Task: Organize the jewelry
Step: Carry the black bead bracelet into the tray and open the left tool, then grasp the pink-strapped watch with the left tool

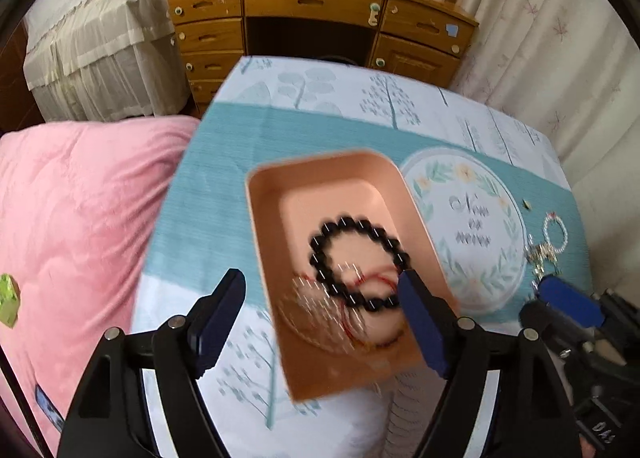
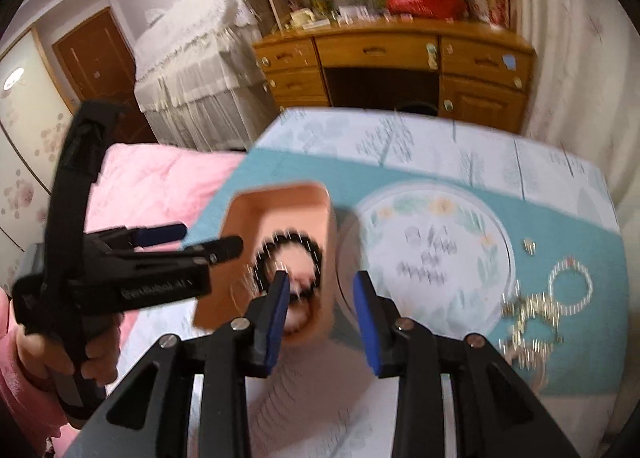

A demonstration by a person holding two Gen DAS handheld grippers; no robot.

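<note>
- Bedroom setting in the left wrist view: a wooden desk (image 1: 320, 18) stands at the back, a pink quilt (image 1: 80, 218) lies to the left, and a teal-and-white tree-print cloth (image 1: 224, 162) covers the working surface.
- A peach-pink rectangular tray (image 1: 264, 226) sits on the cloth, with a black bead bracelet (image 1: 356, 262) lying in it as a closed ring of round glossy beads.
- Under the bracelet lie a thin red cord (image 1: 372, 278) and something pale and blurred that cannot be made out.
- The left gripper (image 1: 324, 322) hovers over the tray's near end, jaws spread wide, grasping nothing.
- A white pearl-like bracelet (image 1: 555, 232) and a glinting silver chain pile (image 1: 540, 256) lie on the cloth, right of the printed round emblem (image 1: 468, 226).

- Right wrist view, motion-blurred: the same desk (image 2: 392, 58) and cloth (image 2: 440, 154) appear.
- The right gripper (image 2: 322, 320) is released, jaws parted and empty, near the tray (image 2: 244, 214) that holds the black bracelet (image 2: 288, 254).
- The pearl bracelet (image 2: 570, 284) and silver chains (image 2: 528, 322) lie well right of the tray.
- The left gripper (image 2: 202, 240) reaches in from the left, also open.
</note>
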